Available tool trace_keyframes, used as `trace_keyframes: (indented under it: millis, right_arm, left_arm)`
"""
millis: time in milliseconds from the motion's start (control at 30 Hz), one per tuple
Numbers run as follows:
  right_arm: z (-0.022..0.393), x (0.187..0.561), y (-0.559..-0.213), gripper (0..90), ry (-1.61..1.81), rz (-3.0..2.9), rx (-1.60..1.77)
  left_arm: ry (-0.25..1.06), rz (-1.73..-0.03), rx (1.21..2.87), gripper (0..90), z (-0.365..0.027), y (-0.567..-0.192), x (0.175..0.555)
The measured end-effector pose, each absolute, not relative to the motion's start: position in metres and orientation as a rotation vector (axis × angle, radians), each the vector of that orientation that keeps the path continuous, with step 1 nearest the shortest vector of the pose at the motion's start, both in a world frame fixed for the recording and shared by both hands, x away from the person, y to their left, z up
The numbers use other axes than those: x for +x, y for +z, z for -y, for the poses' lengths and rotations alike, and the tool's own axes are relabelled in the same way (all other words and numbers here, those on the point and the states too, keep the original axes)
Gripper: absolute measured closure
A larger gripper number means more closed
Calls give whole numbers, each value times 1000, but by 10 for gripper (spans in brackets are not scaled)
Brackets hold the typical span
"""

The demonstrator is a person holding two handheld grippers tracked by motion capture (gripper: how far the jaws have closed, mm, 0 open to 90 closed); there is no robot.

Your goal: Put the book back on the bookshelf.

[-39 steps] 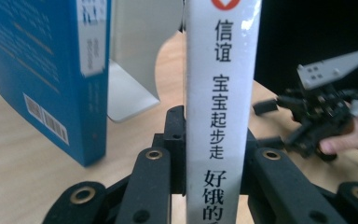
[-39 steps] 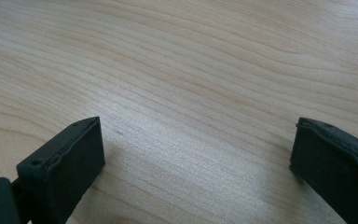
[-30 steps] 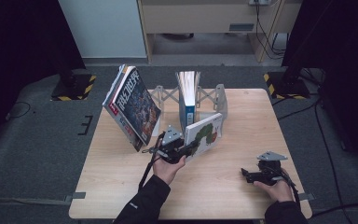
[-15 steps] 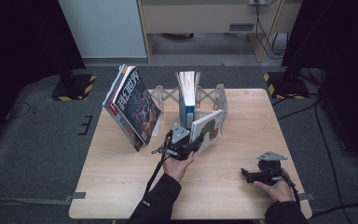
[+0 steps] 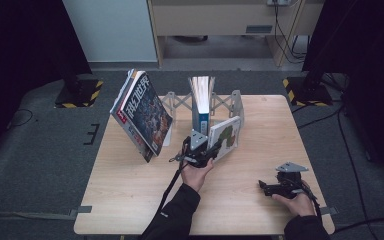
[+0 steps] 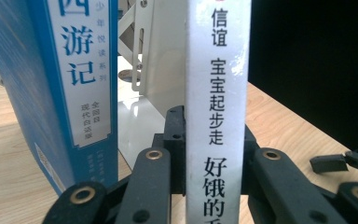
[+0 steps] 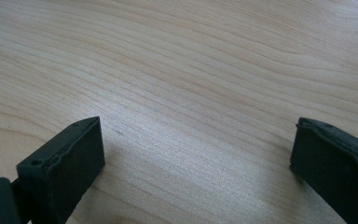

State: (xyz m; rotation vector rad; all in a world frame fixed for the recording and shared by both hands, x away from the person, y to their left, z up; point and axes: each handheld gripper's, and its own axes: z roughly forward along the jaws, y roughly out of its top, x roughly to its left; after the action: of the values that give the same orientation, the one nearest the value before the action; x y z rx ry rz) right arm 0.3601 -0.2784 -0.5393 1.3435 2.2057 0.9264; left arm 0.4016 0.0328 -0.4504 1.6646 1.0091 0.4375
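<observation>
Jaws around upright white book [image 6: 217, 112], spine vertical

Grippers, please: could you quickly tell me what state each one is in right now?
Left gripper: closed on the white book, clamped at its spine, beside the blue book.
Right gripper: open, holding nothing, over the bare table.

Wood table [image 5: 130, 200] on grey carpet floor [image 5: 45, 165], beige cabinet [image 5: 220, 20] behind, dark surrounds w/ hazard-striped stand bases [image 5: 77, 93].
</observation>
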Motion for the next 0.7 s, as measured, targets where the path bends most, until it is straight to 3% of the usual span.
trace_keyframes:
  millis: [700]
  right_arm:
    - [278, 360, -539, 31, 926, -2207, 1342]
  left_arm:
    - [506, -1038, 1642, 743, -21, -466, 416]
